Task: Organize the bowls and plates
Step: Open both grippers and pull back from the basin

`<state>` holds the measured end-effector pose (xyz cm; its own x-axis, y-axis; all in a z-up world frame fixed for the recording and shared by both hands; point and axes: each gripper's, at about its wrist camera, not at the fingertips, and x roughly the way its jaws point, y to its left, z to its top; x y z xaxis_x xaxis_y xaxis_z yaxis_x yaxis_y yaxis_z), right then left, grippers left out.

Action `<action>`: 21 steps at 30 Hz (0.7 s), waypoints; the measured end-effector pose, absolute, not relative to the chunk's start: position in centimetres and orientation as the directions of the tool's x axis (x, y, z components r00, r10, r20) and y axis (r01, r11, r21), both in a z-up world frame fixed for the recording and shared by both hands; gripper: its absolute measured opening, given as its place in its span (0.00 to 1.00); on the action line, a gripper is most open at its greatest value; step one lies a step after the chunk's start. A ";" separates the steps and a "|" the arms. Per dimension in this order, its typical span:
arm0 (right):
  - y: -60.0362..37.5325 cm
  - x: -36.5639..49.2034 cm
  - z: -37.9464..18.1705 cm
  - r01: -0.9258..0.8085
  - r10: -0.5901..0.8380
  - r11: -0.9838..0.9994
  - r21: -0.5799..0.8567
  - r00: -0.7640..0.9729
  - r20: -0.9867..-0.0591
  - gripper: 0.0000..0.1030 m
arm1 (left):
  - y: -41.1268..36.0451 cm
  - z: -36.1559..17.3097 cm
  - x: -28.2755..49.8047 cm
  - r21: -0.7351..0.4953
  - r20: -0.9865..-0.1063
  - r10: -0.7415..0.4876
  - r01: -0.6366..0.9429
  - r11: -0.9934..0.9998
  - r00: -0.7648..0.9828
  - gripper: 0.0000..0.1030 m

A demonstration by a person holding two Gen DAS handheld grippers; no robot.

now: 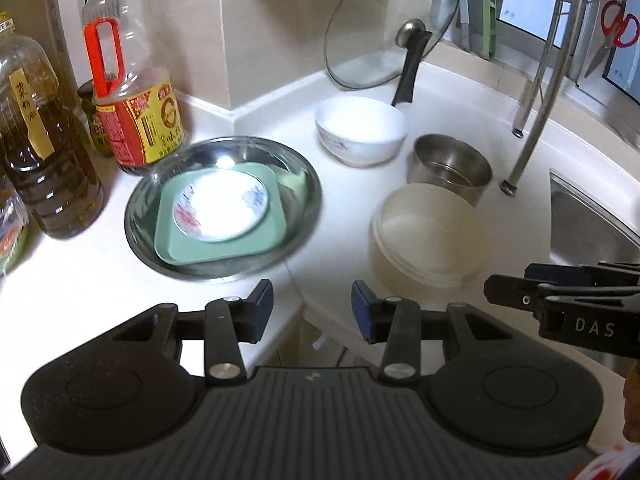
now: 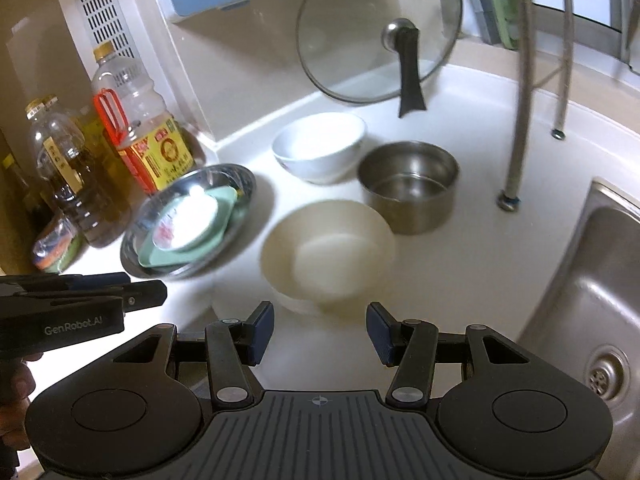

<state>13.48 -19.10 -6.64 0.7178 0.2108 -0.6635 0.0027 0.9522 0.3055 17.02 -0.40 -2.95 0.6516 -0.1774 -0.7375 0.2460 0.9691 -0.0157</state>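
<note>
Both hand-held grippers hung empty over the desk's near edge — the left hand-held gripper point(image 1: 312, 304) and the right hand-held gripper point(image 2: 320, 326) each with jaws apart. Plates sat stacked in the steel basin point(image 1: 148, 236) — done, apparently. Next: the cream plastic bowl point(image 2: 328, 248), near the front edge, needed nesting with the white porcelain bowl point(image 2: 320, 148).

Both grippers hang side by side, tilted downward. The left gripper point(image 1: 312, 308) has its fingers point(image 1: 260, 300) apart with nothing between them. The right gripper point(image 2: 320, 330) stands a little wider, also empty. A hand point(image 2: 16, 384) grips the left gripper's handle from below.
</note>
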 end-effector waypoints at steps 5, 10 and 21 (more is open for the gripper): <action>-20.4 11.9 -7.1 0.019 0.205 0.952 0.307 0.705 -0.679 0.51 | -1.8 -2.6 15.0 -0.007 -0.735 -0.163 0.232 0.973 0.659 0.39; -21.0 10.6 -7.4 0.010 0.222 0.949 0.314 0.685 -0.694 0.51 | -2.9 -2.4 13.3 0.000 -0.738 -0.150 0.223 0.975 0.658 0.39; -22.2 8.6 -7.8 -0.020 0.254 0.946 0.325 0.667 -0.701 0.51 | -4.8 -2.3 10.8 0.014 -0.742 -0.126 0.204 0.979 0.658 0.39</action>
<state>8.64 -22.16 -7.81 0.6667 0.2543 -0.7006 -0.0195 0.9456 0.3247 10.82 -4.81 -2.26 0.6580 -0.1263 -0.7423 0.2042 0.9788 0.0144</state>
